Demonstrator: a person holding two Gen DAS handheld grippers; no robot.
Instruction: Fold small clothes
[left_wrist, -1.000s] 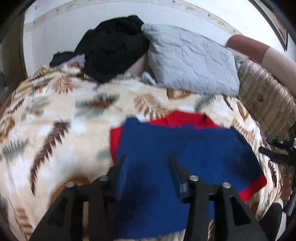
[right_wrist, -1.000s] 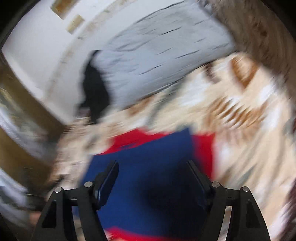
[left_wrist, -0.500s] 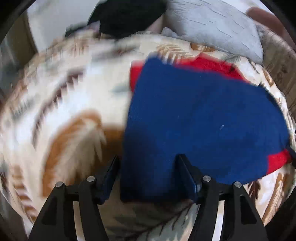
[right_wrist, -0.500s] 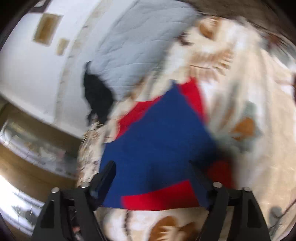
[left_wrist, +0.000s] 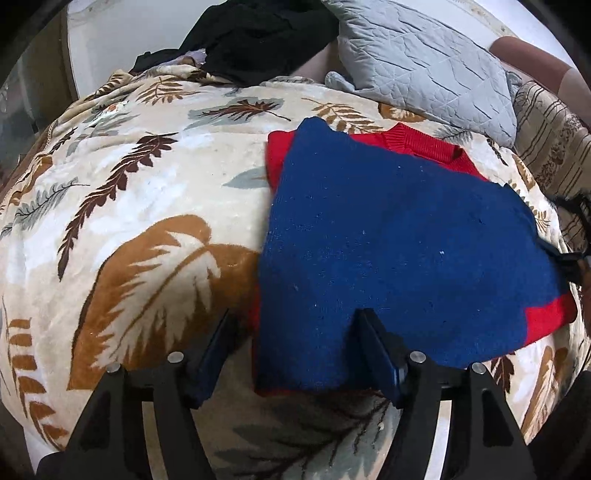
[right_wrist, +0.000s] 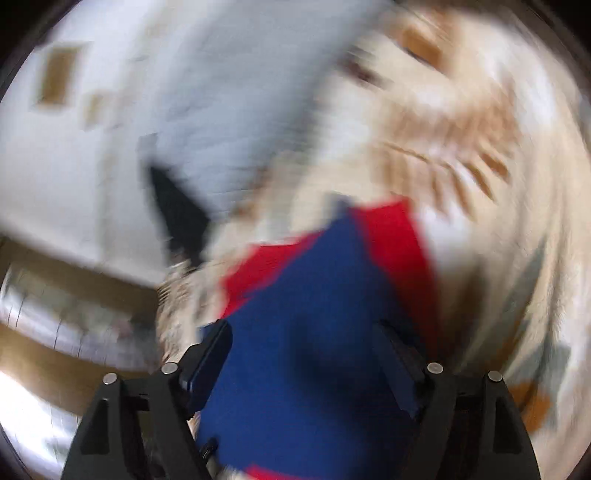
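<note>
A small blue sweater with red trim (left_wrist: 399, 251) lies partly folded on a leaf-patterned blanket (left_wrist: 140, 221). My left gripper (left_wrist: 291, 332) is open, its jaws astride the sweater's near left corner, low over the cloth. In the blurred right wrist view the same sweater (right_wrist: 314, 350) fills the lower middle. My right gripper (right_wrist: 303, 343) is open with the blue cloth between and under its jaws. Whether either gripper touches the cloth cannot be told.
A grey quilted pillow (left_wrist: 424, 70) and a pile of black clothes (left_wrist: 255, 37) lie at the head of the bed. A striped brown cushion (left_wrist: 554, 147) sits at the right. A white wall (right_wrist: 74, 166) is beyond.
Both grippers have dropped closer to the sweater. The left one now sits steady at the near left corner. The right one has swung round and is still moving, its view blurred.
</note>
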